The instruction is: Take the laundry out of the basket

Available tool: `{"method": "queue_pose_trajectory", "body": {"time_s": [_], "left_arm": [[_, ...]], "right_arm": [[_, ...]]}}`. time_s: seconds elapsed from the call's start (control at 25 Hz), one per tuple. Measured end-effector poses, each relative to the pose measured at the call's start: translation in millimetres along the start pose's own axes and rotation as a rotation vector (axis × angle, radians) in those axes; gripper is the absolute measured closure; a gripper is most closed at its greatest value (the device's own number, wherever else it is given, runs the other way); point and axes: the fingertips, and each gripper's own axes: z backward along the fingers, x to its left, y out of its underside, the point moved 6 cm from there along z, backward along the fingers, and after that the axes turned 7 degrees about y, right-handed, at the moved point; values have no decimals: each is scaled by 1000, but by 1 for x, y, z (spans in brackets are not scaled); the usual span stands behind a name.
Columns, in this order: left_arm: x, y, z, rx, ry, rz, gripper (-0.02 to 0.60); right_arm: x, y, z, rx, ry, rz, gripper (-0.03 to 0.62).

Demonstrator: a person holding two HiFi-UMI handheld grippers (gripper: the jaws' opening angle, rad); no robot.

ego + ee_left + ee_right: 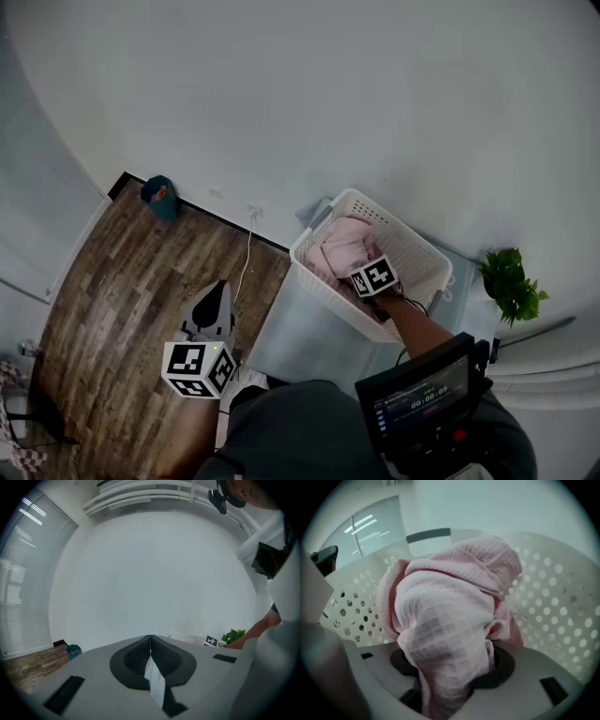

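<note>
Head view: your right gripper [367, 272] sits in the basket [422, 258] with the pink cloth [339, 246]; your left gripper [216, 298] waits aside (clear of the lift); left gripper view: jaws together, empty; right gripper view: jaws clamped on a bunched fold, probably for lifting.

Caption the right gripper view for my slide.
Right gripper clamps pink waffle-weave cloth inside the white perforated laundry basket.

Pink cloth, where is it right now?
Head view, right of centre: the pink cloth is bunched in the white basket, clamped in the right tool. The potted plant stands just right of the basket.
</note>
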Motion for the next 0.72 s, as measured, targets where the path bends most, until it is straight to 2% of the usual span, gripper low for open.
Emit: {"method": "queue_pose_trajectory", "body": {"time_s": [0.36, 0.72], "left_arm": [[-22, -10, -8, -32, 72, -20, 571], [-53, -28, -28, -51, 160, -55, 571]], "right_arm": [[-9, -37, 74, -273, 4, -87, 299], [-17, -71, 183, -564, 0, -201, 299]]}}
